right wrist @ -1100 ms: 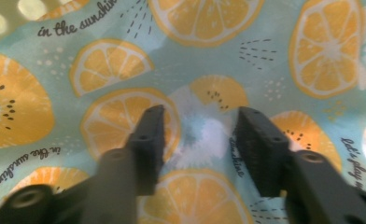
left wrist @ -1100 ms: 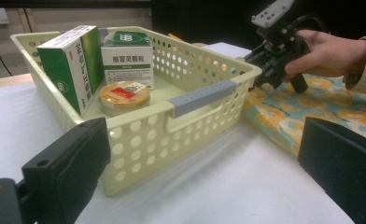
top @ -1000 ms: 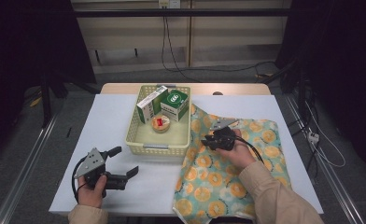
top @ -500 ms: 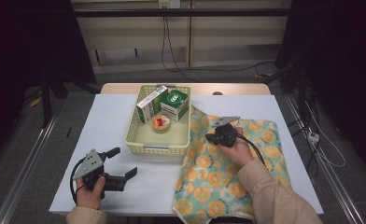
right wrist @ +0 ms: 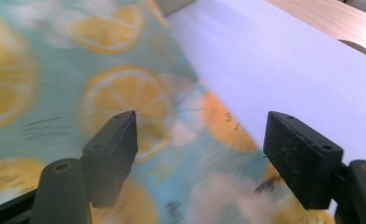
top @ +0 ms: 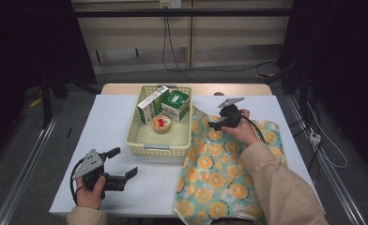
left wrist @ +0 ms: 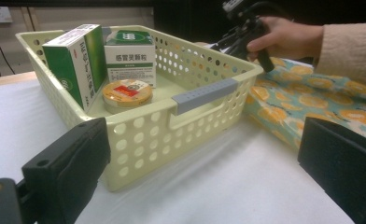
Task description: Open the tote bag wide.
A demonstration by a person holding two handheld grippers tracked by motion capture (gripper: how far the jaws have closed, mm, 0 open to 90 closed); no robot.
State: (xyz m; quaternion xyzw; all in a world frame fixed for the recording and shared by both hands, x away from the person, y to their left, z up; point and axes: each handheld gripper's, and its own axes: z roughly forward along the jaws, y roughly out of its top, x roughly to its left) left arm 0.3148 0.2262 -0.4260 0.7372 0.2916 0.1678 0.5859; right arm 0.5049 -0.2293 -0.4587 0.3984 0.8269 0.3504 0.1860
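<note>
Hovering over the orange-print cloth (top: 224,164), R gripper (top: 213,125) w/ jaws wide, nothing between them.
R jaws have just been opening; cloth lies flat on the table's (top: 116,117) right half, its left edge touching the yellow basket (top: 147,149). L gripper (top: 124,163) rests near the front-left corner, jaws wide, empty, pointing twd basket w/ two boxes & a round tin.
</note>
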